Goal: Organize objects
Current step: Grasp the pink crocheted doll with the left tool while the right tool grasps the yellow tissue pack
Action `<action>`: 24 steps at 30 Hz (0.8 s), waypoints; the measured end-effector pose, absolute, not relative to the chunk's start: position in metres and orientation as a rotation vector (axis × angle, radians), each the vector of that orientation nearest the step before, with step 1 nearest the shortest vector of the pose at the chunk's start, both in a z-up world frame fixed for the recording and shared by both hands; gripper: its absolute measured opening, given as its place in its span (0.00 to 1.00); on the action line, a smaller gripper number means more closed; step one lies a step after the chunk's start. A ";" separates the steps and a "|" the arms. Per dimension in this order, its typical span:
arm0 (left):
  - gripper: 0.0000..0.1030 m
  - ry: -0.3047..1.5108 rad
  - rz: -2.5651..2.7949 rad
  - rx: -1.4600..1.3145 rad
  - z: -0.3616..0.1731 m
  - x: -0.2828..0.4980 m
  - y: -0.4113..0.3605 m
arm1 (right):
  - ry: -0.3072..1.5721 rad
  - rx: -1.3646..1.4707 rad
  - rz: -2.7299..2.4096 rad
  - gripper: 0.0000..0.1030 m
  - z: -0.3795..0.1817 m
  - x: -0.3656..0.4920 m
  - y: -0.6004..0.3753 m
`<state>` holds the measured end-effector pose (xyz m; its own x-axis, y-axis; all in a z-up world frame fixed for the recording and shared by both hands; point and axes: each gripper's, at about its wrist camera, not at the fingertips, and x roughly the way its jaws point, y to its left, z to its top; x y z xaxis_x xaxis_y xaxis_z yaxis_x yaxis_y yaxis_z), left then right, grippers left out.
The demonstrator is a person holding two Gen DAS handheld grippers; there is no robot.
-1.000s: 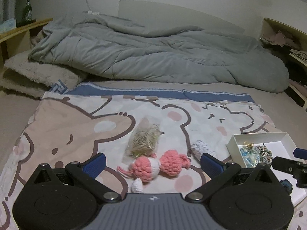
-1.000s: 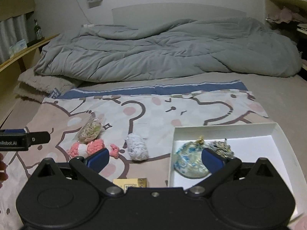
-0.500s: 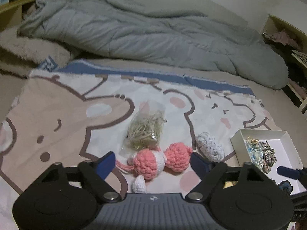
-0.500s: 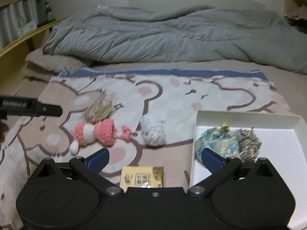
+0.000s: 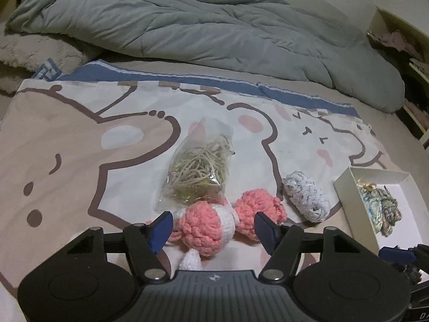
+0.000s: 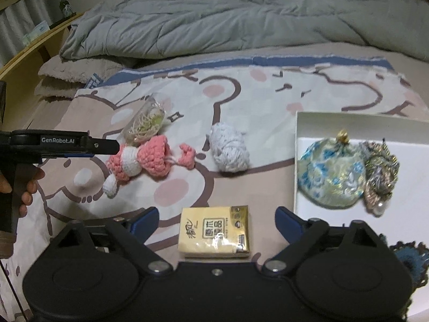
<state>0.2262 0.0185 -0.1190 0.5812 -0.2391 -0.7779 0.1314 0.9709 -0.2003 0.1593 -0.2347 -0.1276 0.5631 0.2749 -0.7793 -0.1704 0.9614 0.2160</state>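
A pink and white crochet doll (image 5: 209, 225) lies on the bear-print sheet (image 5: 67, 145). My left gripper (image 5: 213, 221) is low over the doll with a blue pad on each side. Its jaws are closing and the pads stand just clear of the yarn. In the right wrist view the left gripper's fingers (image 6: 102, 145) hover over the doll (image 6: 144, 158). My right gripper (image 6: 217, 214) is closing too, with a yellow tissue pack (image 6: 214, 230) between its pads, untouched. The white box (image 6: 362, 123) holds a blue brocade pouch (image 6: 331, 174) and a tasselled ornament (image 6: 380, 177).
A clear bag of straw-coloured string (image 5: 201, 169) lies right behind the doll and a pale yarn ball (image 5: 305, 198) to its right. A grey duvet (image 5: 214, 26) fills the back of the bed. A dark blue crochet piece (image 6: 407, 257) lies by the box. A hand (image 6: 26, 187) holds the left gripper.
Both grippers sank toward the sheet. The left jaws narrowed from wide to either side of the doll. The tissue pack came into view between the right jaws, which narrowed a little.
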 end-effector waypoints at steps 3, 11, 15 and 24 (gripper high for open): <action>0.65 0.932 -0.226 -0.109 -0.126 0.230 0.016 | 0.966 0.130 0.272 0.87 -0.134 0.163 -0.231; 0.65 0.952 -0.264 -0.045 -0.140 0.233 0.007 | 1.022 0.123 0.272 0.87 -0.154 0.169 -0.223; 0.64 0.948 -0.247 -0.024 -0.144 0.235 0.004 | 1.051 0.115 0.267 0.88 -0.164 0.172 -0.221; 0.49 0.975 -0.199 -0.045 -0.145 0.237 0.009 | 1.049 0.058 0.306 0.79 -0.169 0.170 -0.208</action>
